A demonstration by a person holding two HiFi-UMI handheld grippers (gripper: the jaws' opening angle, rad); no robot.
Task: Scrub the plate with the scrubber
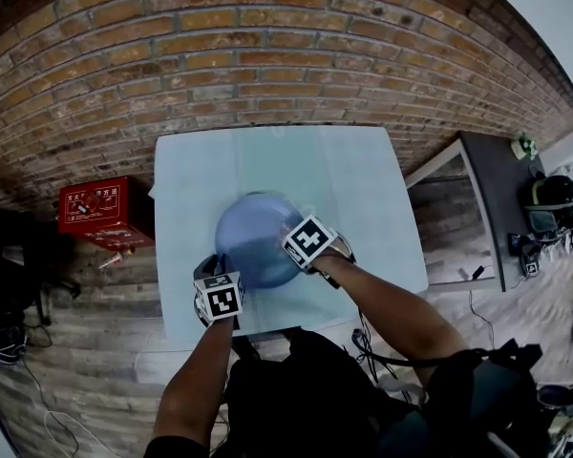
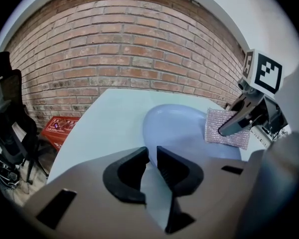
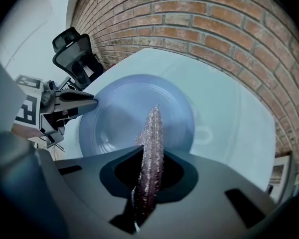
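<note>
One scrubber point(image 3: 150, 133) (right tongs point(image 3: 149, 158)) at plate point(image 3: 114, 108)

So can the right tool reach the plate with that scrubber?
Probably yes: the right tool holds the scrubber over the blue plate, with nothing between them; the left tool only grips the rim.

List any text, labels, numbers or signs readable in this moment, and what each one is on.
Red box on the floor: white print on its top, too blurred to read.
Marker cubes: black-and-white square patterns only, no words or numbers.
Nothing else shows any text.
</note>
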